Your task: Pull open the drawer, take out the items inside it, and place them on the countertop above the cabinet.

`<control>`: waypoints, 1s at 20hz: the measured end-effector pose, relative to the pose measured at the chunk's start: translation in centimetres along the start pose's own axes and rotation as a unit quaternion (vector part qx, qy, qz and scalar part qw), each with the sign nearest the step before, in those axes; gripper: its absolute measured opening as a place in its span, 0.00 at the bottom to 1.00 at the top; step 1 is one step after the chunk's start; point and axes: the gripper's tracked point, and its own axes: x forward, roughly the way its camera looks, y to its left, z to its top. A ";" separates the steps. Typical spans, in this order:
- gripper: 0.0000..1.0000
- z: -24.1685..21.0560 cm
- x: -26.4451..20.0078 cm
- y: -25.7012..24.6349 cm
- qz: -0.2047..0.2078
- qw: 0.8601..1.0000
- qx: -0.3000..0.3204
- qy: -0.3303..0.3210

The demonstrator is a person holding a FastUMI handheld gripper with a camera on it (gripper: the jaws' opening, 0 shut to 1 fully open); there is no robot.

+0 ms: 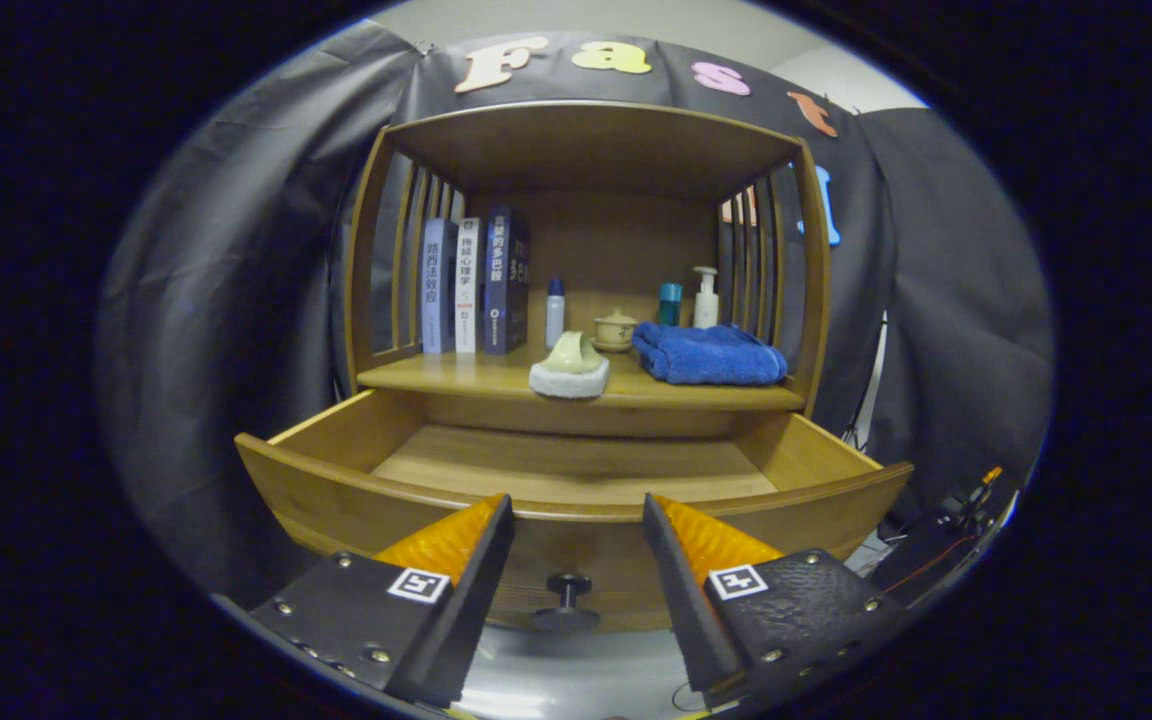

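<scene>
The wooden drawer (336,490) stands pulled out toward me, and its bare floor (576,462) shows inside. Its dark round knob (568,590) sits on the front panel, low between my fingers. My gripper (576,515) is open in front of the drawer's front edge, with nothing between its fingers. On the countertop (466,378) above the drawer rests a pale green piece on a white pad (570,368), near the front edge. A folded blue towel (708,354) lies to its right.
Three upright books (471,285) stand at the countertop's left. A small bottle (555,312), a lidded cup (615,330), a teal bottle (670,303) and a pump bottle (705,297) line the back. Slatted sides and a top board enclose the shelf. Cables (946,540) lie lower right.
</scene>
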 end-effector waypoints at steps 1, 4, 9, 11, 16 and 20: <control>0.80 -0.2 0.5 0.0 -0.001 1.000 -0.007 0.010; 0.80 0.3 2.7 0.1 0.001 1.000 -0.019 0.018; 0.80 0.8 5.8 0.3 0.000 1.000 -0.011 0.024; 0.80 1.1 7.1 0.3 0.001 1.000 -0.007 0.026; 0.80 1.7 10.2 0.4 0.011 1.000 0.005 0.025; 0.80 2.2 12.3 0.3 0.016 0.999 0.022 0.022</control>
